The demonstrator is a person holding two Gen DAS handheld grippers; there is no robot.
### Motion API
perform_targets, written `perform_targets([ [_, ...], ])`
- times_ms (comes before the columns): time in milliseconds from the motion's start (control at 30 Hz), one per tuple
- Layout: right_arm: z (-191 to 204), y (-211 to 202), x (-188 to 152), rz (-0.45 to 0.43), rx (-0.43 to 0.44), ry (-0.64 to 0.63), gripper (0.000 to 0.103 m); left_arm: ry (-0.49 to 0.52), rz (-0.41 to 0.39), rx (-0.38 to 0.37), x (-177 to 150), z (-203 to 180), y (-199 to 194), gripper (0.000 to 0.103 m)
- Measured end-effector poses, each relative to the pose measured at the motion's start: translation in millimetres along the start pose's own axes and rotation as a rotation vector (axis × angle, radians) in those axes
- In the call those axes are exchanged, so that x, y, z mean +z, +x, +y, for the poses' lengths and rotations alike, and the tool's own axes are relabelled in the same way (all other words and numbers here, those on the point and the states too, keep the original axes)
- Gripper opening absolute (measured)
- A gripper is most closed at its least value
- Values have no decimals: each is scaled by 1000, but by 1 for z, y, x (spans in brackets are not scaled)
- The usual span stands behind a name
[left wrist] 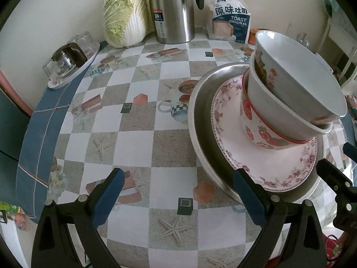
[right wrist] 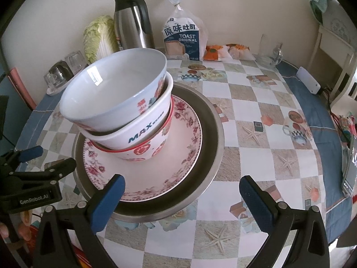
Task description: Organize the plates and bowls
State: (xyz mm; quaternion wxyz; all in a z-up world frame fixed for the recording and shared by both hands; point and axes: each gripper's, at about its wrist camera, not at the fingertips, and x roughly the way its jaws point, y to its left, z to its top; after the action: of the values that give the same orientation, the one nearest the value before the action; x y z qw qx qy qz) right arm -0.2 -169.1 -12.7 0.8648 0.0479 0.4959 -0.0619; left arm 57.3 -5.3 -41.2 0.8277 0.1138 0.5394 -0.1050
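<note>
Tongs (left wrist: pixel 178 189) (right wrist: pixel 183 192) gape level beside stacked bowls (right wrist: pixel 116 98).

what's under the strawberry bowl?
The floral-rimmed pink plate, itself inside the wide steel pan. The plate's centre and the pan's bottom are covered.

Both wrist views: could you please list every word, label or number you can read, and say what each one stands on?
"原味吐司" and "TOAST ORIGINAL": bread bag, by the wall.
"MAX": middle bowl of the stack; the smaller print beside it is blurred.
"24": red label on the steel thermos; the rest is too small.
"GenRobot.AI": body of the left gripper.
Red characters on the top bowl: unreadable.
</note>
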Motion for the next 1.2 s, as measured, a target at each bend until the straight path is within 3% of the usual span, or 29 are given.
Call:
perform_targets([
  [967, -5, 2, -2, 10, 2, 7, 103, -29, 7, -6, 1, 4, 2, 98],
  [1200, -5, 2, -1, 13, 4, 11, 103, -27, -25, 2, 1, 3, -4, 98],
])
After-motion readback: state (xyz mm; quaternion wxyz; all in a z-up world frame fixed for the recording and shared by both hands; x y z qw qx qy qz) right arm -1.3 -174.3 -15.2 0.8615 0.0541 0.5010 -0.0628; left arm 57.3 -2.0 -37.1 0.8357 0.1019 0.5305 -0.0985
